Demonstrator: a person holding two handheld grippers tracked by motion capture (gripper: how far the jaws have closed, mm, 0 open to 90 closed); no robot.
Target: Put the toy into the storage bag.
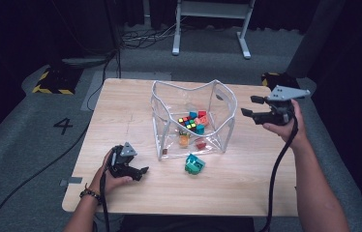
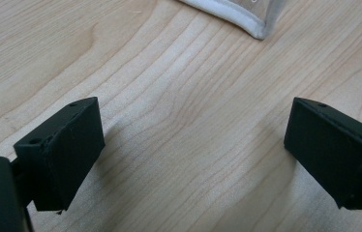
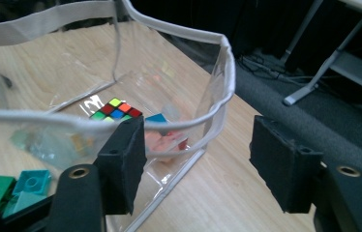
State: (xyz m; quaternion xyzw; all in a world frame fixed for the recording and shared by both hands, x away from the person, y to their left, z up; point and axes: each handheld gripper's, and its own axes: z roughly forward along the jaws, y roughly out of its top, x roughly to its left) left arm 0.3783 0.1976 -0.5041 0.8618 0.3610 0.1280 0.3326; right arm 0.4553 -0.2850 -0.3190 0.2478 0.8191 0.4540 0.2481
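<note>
A clear plastic bag (image 1: pixel 227 104) with white trim stands open in the middle of the wooden table (image 1: pixel 121 101). Inside it lie a colour cube (image 1: pixel 188 122) and several small coloured bricks. A teal and green brick cluster (image 1: pixel 194 164) sits on the table just in front of the bag. My left gripper (image 1: pixel 139 172) rests low near the front left, open, with bare wood between its jaws (image 2: pixel 193 145). My right gripper (image 1: pixel 250 106) is held to the right of the bag, open and holding nothing. Its view (image 3: pixel 198 159) looks at the bag rim (image 3: pixel 222 82), the colour cube (image 3: pixel 116 110) and the teal bricks (image 3: pixel 24 186).
The table's right edge lies under my right hand, and the front edge is near both forearms. A white desk frame (image 1: pixel 208 29) stands on the grey floor behind the table. Cables (image 1: pixel 34 174) trail across the floor at the left.
</note>
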